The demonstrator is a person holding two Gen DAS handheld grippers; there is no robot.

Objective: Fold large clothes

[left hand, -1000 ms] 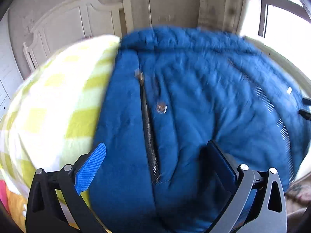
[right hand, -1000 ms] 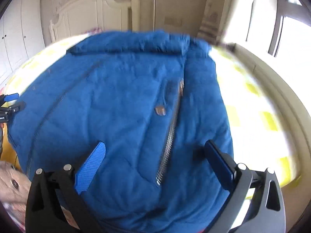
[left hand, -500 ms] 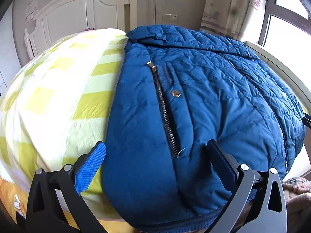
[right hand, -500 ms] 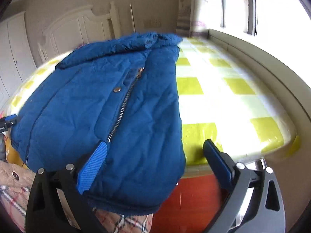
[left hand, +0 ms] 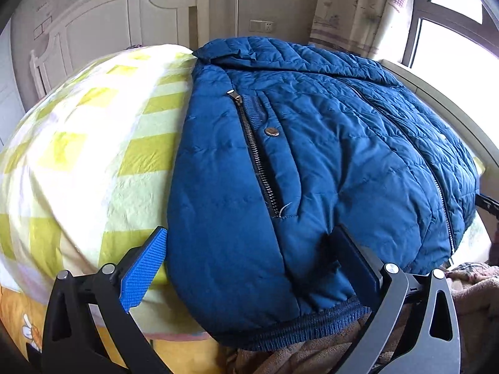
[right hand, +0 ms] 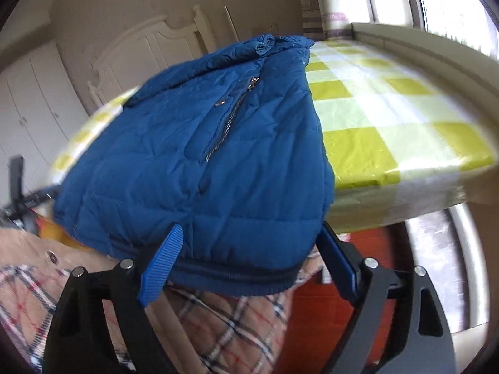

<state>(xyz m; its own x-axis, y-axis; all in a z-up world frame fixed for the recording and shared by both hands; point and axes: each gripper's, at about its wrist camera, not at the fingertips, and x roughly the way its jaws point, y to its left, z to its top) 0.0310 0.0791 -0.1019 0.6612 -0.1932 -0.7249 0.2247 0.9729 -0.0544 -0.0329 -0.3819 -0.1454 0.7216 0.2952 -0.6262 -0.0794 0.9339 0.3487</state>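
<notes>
A blue quilted puffer jacket (left hand: 312, 162) lies flat on the bed, collar toward the headboard and knit hem hanging over the near edge; it also shows in the right wrist view (right hand: 193, 162). Its pocket zippers and a snap button face up. My left gripper (left hand: 249, 249) is open at the jacket's near left hem corner, fingers apart over the fabric. My right gripper (right hand: 249, 243) is open at the near right hem corner, its fingers on either side of the hem. Neither holds anything.
The bed has a yellow and white checked sheet (left hand: 93, 155), also seen in the right wrist view (right hand: 389, 115). A tan plaid garment (right hand: 218, 321) lies below the bed's near edge. A white headboard (left hand: 124, 25), a wardrobe (right hand: 31, 99) and a window ledge (right hand: 421, 40) surround the bed.
Both grippers have pulled back toward the near edge of the bed and dropped lower. The right one has swung to the jacket's right hem corner. Both stay open.
</notes>
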